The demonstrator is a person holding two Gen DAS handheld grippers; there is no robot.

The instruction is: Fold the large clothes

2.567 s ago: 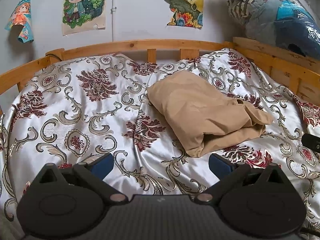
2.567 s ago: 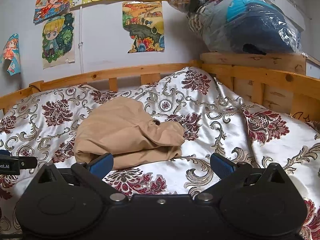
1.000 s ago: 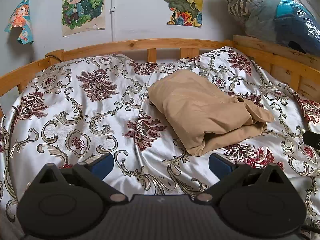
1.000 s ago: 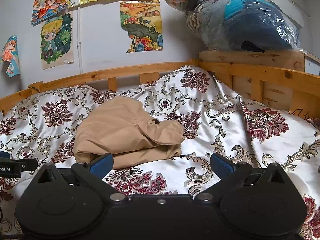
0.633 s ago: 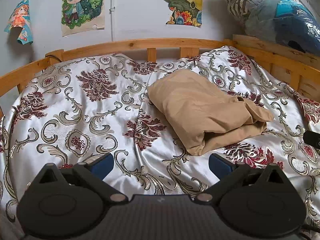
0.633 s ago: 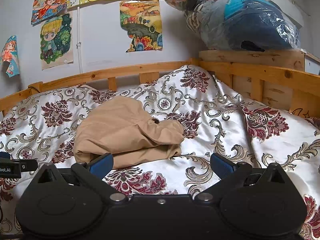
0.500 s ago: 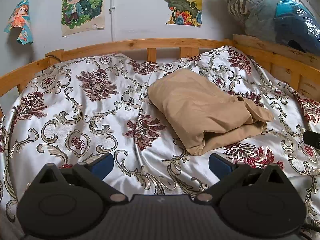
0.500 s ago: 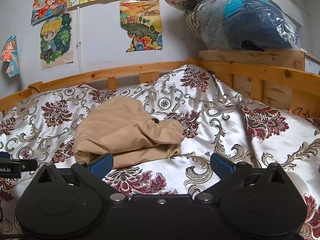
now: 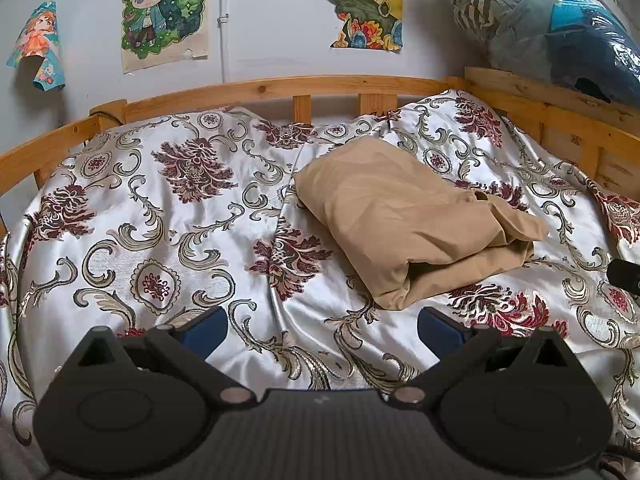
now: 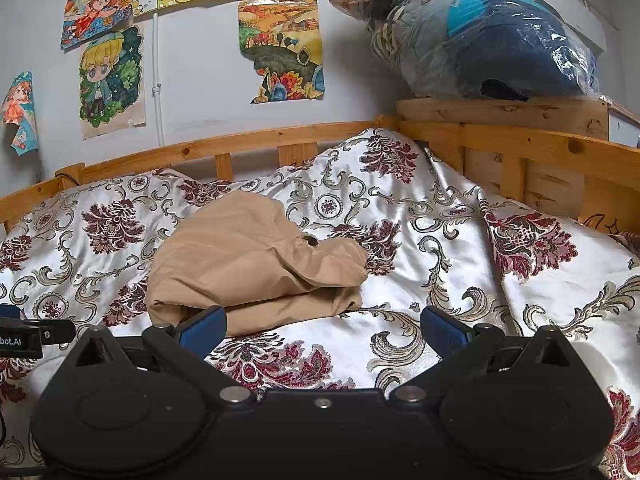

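A tan garment (image 9: 404, 220) lies folded in a thick bundle on the floral satin bedspread (image 9: 168, 216), right of the bed's middle. My left gripper (image 9: 322, 326) hovers open near the front of the bed, short of the bundle's near corner, with nothing between its blue pads. In the right wrist view the same tan garment (image 10: 248, 268) sits left of centre. My right gripper (image 10: 322, 326) is open too, its left pad just in front of the bundle's near edge, holding nothing.
A wooden bed rail (image 9: 280, 86) runs along the back and right side (image 10: 540, 148). A plastic-wrapped bundle of bedding (image 10: 480, 32) rests on the right corner shelf. Posters (image 9: 166, 12) hang on the wall. The other gripper's tip (image 10: 24, 334) shows at the left edge.
Hardly anything has changed; both grippers stay open and hover in nearly the same place, and the tan garment has not moved.
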